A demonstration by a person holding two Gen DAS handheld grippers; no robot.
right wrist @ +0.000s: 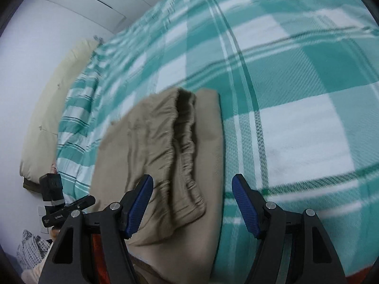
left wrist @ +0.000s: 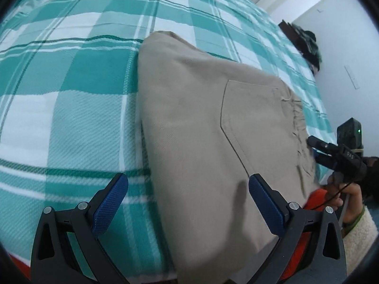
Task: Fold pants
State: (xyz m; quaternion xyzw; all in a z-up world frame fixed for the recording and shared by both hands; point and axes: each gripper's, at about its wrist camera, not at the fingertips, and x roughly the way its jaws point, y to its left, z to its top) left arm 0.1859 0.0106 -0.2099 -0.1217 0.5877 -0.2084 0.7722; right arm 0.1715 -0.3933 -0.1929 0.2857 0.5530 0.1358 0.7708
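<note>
The tan pants [left wrist: 201,127] lie folded into a thick bundle on the bed, on the green-and-white checked blanket [left wrist: 71,75], close to the bed's near edge. A patch pocket [left wrist: 255,113] faces up on the bundle, and the gathered elastic waistband [right wrist: 184,146] runs along its top layer, with another folded layer showing past it.

The left gripper [left wrist: 188,203] hangs released above the bundle's near end; its blue pads stand wide apart, one over the blanket beside the pants, one over the cloth, with nothing pinched. The right gripper [right wrist: 192,203] is likewise released, jaws spread on either side of the waistband end without pressing it. From the left wrist view it sits at the bundle's waistband edge, held by a hand [left wrist: 350,198] in a fleecy sleeve [left wrist: 360,232]. A cream pillow [right wrist: 54,104] lies at the far end of the bed from the pants.
</note>
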